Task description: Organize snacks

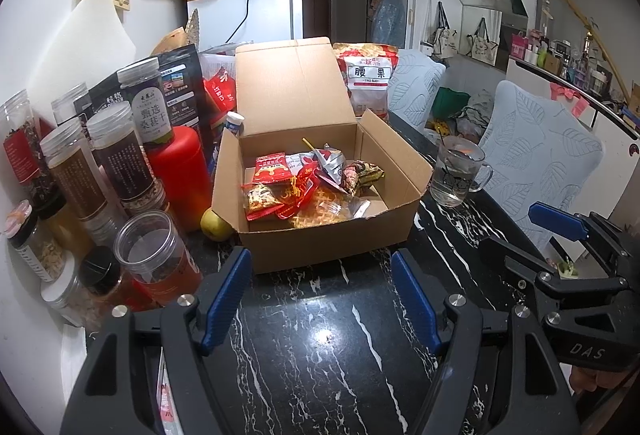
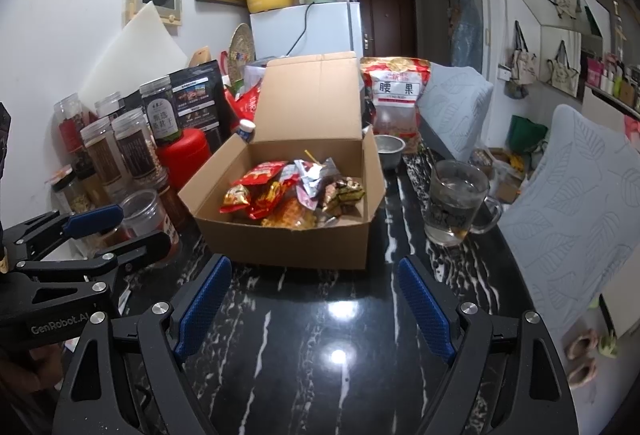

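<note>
Snacks [image 1: 308, 187] lie heaped inside an open cardboard box [image 1: 332, 239] that stands on the black marble-patterned table [image 1: 320, 347], with the box lid [image 1: 292, 83] tilted up and back. The heap consists of small wrapped packets, several red, one silver and one dark; it fills the left and middle of the box, while bare cardboard floor shows at the right front corner. Judged from this layout, the gathering step looks largely done, since no loose small packet is visible on the bare table in front of the box. What remains is uncertain: a large bag of cashews [image 1: 366, 83] stands upright behind the box, and a group of lidded jars [image 1: 108, 171] with a red canister [image 1: 180, 171] stands to the left of it. Whether these belong in the box cannot be told. Closing the lid is also not yet done. A glass mug [image 1: 458, 171] stands just beside the right wall of the box and would be at risk during any reach on that side. The left hand-held gripper [image 1: 320, 303] is held above the table short of the box, its jaws apart and holding nothing. The right hand-held gripper [image 2: 316, 311] is likewise spread wide and holding nothing, short of the front wall.
</note>
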The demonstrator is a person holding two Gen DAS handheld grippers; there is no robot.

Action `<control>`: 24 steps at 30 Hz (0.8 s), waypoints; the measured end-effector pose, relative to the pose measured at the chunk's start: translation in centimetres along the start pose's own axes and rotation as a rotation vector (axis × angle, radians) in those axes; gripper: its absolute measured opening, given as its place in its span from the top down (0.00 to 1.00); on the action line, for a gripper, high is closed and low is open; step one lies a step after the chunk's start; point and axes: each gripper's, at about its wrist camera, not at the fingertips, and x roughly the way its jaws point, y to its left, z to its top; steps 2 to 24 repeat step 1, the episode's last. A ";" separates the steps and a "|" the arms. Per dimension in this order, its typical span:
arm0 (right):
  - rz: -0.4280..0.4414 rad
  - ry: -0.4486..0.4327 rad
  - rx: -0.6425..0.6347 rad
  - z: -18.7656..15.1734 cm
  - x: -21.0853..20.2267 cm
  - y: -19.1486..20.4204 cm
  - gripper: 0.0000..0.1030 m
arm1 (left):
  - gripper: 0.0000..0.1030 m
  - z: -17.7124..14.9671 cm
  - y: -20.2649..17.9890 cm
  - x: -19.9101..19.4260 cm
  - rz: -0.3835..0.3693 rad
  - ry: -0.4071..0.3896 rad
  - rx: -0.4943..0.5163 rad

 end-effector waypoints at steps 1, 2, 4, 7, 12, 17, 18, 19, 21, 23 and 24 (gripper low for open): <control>0.001 0.001 0.001 0.0 0.1 -0.1 0.16 | 0.30 0.0 0.0 0.1 -0.003 0.001 0.000; 0.001 0.001 0.001 0.0 0.1 -0.1 0.16 | 0.30 0.0 0.0 0.1 -0.003 0.001 0.000; 0.001 0.001 0.001 0.0 0.1 -0.1 0.16 | 0.30 0.0 0.0 0.1 -0.003 0.001 0.000; 0.001 0.001 0.001 0.0 0.1 -0.1 0.16 | 0.30 0.0 0.0 0.1 -0.003 0.001 0.000; 0.001 0.001 0.001 0.0 0.1 -0.1 0.16 | 0.30 0.0 0.0 0.1 -0.003 0.001 0.000; 0.001 0.001 0.001 0.0 0.1 -0.1 0.16 | 0.30 0.0 0.0 0.1 -0.003 0.001 0.000; 0.001 0.001 0.001 0.0 0.1 -0.1 0.16 | 0.30 0.0 0.0 0.1 -0.003 0.001 0.000; 0.001 0.001 0.001 0.0 0.1 -0.1 0.16 | 0.30 0.0 0.0 0.1 -0.003 0.001 0.000; 0.001 0.001 0.001 0.0 0.1 -0.1 0.16 | 0.30 0.0 0.0 0.1 -0.003 0.001 0.000; 0.001 0.001 0.001 0.0 0.1 -0.1 0.16 | 0.30 0.0 0.0 0.1 -0.003 0.001 0.000; 0.001 0.001 0.001 0.0 0.1 -0.1 0.16 | 0.30 0.0 0.0 0.1 -0.003 0.001 0.000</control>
